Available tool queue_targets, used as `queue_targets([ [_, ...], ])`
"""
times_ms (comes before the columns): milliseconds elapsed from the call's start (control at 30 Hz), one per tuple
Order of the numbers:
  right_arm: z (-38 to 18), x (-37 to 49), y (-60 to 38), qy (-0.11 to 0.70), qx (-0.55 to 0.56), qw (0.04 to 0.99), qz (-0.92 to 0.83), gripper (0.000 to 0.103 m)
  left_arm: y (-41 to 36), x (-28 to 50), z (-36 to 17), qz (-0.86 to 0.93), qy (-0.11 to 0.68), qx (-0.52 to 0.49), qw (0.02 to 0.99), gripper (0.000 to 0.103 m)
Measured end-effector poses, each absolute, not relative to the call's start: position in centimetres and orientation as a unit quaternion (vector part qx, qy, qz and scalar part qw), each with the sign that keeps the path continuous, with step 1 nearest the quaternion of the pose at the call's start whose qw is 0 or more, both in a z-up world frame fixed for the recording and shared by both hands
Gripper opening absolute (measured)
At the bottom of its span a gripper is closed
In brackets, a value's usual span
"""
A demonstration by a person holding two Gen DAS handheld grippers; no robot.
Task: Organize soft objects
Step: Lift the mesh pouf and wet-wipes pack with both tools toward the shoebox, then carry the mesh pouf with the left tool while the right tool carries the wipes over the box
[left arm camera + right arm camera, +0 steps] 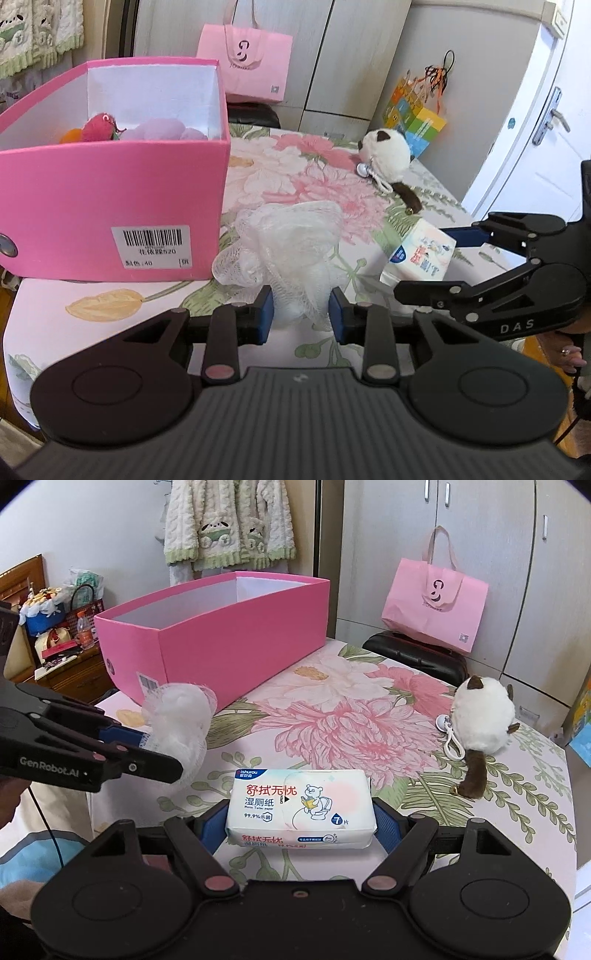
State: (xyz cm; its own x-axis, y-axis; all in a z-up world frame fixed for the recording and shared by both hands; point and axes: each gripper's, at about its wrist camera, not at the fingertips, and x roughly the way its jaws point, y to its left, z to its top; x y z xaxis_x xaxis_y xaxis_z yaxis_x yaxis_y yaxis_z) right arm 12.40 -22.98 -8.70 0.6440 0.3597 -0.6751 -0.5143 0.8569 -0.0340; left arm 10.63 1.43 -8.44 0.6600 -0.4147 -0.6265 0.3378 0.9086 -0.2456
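White mesh puff (291, 251) one; wipes pack (301, 808) one; plush (482, 716) one.

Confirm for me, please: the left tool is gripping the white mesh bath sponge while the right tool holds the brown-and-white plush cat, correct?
Not quite. The left tool does grip the white mesh bath sponge, but the right tool holds the white wet-wipe pack, as the right wrist view shows. The brown-and-white plush cat lies untouched on the floral tablecloth.
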Motion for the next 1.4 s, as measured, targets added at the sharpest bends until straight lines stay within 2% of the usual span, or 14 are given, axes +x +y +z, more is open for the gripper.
queue_targets([
  [367, -7.7, 11.3, -21.6, 0.355, -0.117, 0.885, 0.277, 0.082, 3.8, 8.1, -6.6, -0.223, 0.371, -0.023, 0.901, 0.03],
  [600, -7.0, 9.9, -19.0, 0.348, -0.106, 0.873, 0.325, 0.082, 5.8, 6.4, -5.3, -0.209, 0.363, -0.002, 0.908, 0.026],
  [867, -7.7, 10.8, -18.2, 0.349, -0.105, 0.878, 0.311, 0.082, 4.9, 8.4, -9.1, -0.194, 0.365, -0.023, 0.91, 0.027],
  [1000, -7.7, 11.1, -19.1, 0.354, -0.101, 0.88, 0.299, 0.082, 3.9, 8.1, -8.5, -0.195, 0.339, 0.013, 0.92, 0.034],
  [1067, -7.6, 11.3, -19.3, 0.355, -0.102, 0.881, 0.296, 0.082, 3.9, 8.5, -8.2, -0.198, 0.339, 0.011, 0.92, 0.041],
  [1167, -7.7, 11.6, -19.6, 0.355, -0.099, 0.882, 0.294, 0.082, 4.1, 8.9, -8.0, -0.192, 0.336, 0.007, 0.922, 0.052],
  [1233, -7.9, 11.8, -19.6, 0.358, -0.097, 0.881, 0.293, 0.082, 3.7, 9.0, -8.2, -0.178, 0.326, 0.02, 0.928, 0.067],
  [1400, -8.0, 11.8, -19.5, 0.359, -0.098, 0.88, 0.296, 0.082, 2.8, 9.7, -9.7, -0.141, 0.32, 0.051, 0.936, 0.07],
])
